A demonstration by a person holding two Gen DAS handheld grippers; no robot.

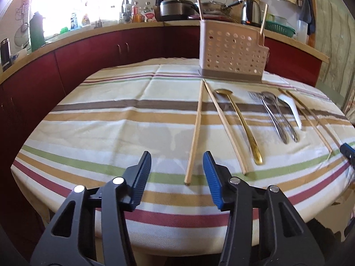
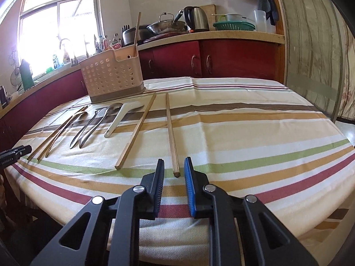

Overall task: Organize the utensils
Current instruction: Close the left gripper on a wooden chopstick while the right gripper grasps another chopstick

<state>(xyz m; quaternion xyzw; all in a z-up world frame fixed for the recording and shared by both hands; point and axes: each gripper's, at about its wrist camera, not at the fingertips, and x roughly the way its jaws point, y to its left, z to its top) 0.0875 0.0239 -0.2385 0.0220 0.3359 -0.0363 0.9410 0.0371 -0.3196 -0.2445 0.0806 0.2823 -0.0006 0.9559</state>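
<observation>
Between right jaws, chopstick [image 2: 172, 137] end, untouched

Tablecloth [image 1: 111, 119] under both grippers: cream with brown, tan, green and dark red stripes. Ahead of the left gripper [image 1: 177, 166], black with blue ribbed pads [image 1: 212, 177]: pale wood chopsticks [image 1: 195, 130], gold spoon [image 1: 244, 128], silver cutlery [image 1: 275, 117], white spoon [image 1: 290, 108]. Beyond them, beige holder [image 1: 230, 55] with round holes and grey-brown base; dark red cabinets [image 2: 221, 59] behind.
</observation>
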